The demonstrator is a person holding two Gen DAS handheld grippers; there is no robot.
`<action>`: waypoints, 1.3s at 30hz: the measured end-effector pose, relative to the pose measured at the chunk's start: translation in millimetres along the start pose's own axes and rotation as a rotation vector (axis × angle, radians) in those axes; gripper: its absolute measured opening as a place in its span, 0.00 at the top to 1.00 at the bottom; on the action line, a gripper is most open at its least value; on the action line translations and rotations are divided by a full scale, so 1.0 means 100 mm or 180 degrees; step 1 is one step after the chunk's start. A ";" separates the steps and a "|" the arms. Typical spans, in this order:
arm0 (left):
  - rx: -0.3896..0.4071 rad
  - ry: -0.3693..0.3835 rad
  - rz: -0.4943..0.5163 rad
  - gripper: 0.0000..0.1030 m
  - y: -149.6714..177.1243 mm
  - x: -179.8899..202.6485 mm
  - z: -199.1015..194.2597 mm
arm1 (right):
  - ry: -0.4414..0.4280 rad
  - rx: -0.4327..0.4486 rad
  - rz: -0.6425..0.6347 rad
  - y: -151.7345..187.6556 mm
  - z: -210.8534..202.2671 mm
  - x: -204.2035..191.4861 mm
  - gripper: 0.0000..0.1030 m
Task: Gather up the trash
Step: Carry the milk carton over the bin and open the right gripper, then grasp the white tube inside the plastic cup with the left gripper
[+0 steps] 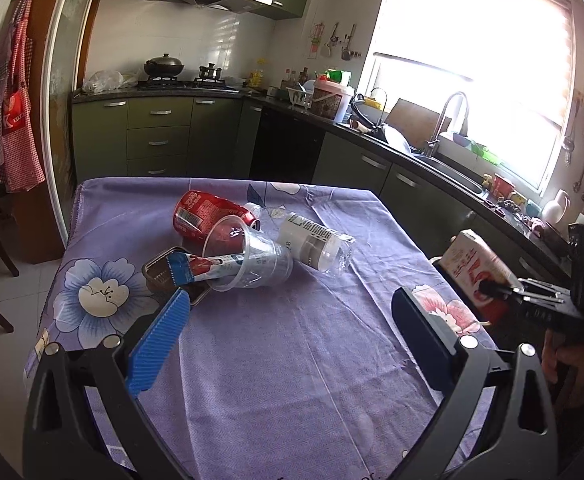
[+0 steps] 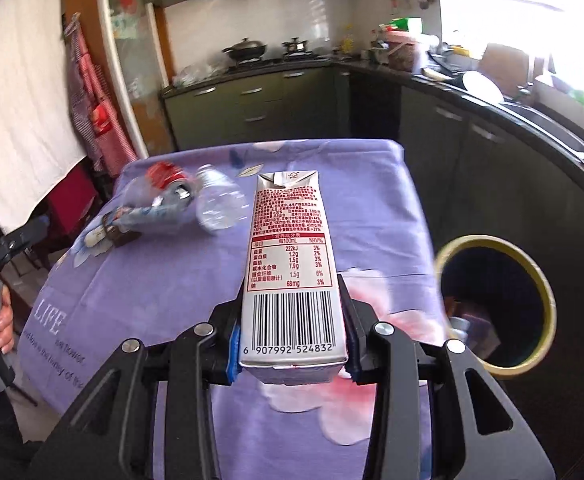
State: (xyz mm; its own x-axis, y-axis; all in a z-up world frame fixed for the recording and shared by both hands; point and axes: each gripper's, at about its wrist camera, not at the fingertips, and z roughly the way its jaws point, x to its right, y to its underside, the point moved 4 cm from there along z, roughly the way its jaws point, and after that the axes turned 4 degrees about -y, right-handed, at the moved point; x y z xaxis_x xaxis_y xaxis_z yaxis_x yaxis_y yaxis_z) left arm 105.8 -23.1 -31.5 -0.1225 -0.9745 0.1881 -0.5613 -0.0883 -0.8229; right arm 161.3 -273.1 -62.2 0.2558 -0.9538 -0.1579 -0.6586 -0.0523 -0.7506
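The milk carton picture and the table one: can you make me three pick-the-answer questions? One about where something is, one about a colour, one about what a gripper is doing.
1. Where is the round bin with the yellow rim?
A. beside the table
B. on the table
C. on the stove

2. What colour is the crushed drink can?
A. green
B. red
C. yellow

3. What is the left gripper doing?
A. squeezing a bottle
B. holding a spoon
C. open, holding nothing

Answers: 1 A, it sits past the purple flowered tablecloth edge. 2 B, red body. 3 C, only cloth shows between its fingers.
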 end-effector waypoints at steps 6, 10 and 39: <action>-0.0042 0.0047 0.0106 0.07 0.00 0.18 0.08 | 0.0754 -0.0030 0.0494 -0.03 -0.01 1.18 0.63; -0.0067 0.0054 0.0149 0.07 0.00 0.25 0.12 | 0.0997 -0.0261 0.0730 0.10 0.25 1.75 0.63; -0.0189 0.0022 0.0494 0.07 -0.07 0.28 0.50 | 0.0888 -0.0284 0.0592 0.21 0.31 1.55 0.41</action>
State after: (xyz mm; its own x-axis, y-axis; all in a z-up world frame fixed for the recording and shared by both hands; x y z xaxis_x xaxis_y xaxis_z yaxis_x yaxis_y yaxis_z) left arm 147.0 -60.0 -46.9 -0.2170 -0.9740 0.0650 -0.5827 0.0758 -0.8092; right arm 208.4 -412.9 -122.3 -0.0698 -0.9929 -0.0960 -0.7383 0.1162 -0.6644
